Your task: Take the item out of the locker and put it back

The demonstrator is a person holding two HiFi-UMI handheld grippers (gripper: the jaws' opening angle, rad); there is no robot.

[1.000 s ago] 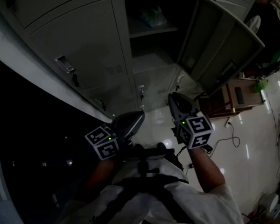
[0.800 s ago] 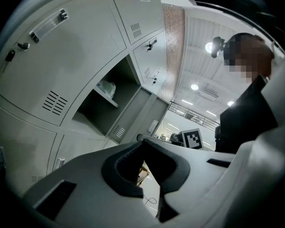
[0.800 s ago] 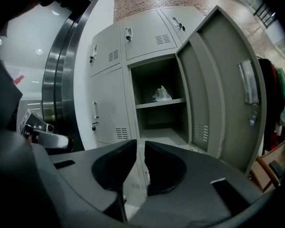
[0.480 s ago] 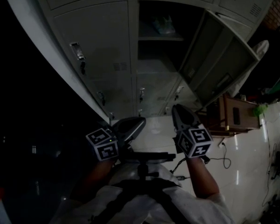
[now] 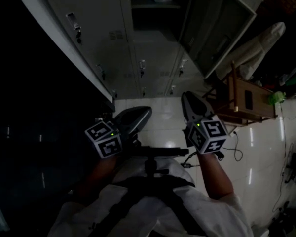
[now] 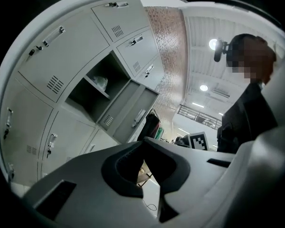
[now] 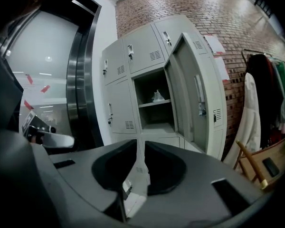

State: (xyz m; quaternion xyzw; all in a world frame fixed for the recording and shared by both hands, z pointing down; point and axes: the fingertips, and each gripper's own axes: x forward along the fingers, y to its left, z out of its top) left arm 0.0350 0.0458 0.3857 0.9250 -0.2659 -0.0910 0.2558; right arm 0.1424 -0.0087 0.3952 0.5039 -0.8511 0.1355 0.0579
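The open locker [image 5: 155, 6] sits at the top edge of the head view, its door [image 5: 212, 28] swung to the right. A pale crumpled item [image 7: 157, 97] lies on its upper shelf, and it also shows small in the left gripper view [image 6: 100, 82]. My left gripper [image 5: 147, 111] and right gripper [image 5: 185, 97] are held side by side over the tiled floor, well short of the lockers. Both point toward them. Each has its jaws shut with nothing between them, as the left gripper [image 6: 143, 140] and right gripper [image 7: 140, 140] views show.
A wooden chair [image 5: 246, 100] stands right of the open door, with a white garment [image 5: 256, 48] hanging beyond it. A cable [image 5: 237, 142] lies on the floor. A dark glass and steel wall [image 7: 80, 80] runs left of the lockers. Closed lockers [image 5: 93, 23] flank the open one.
The lockers have slid toward the top of the head view and more floor shows before them. Both grippers have drawn back with the person and stayed shut.
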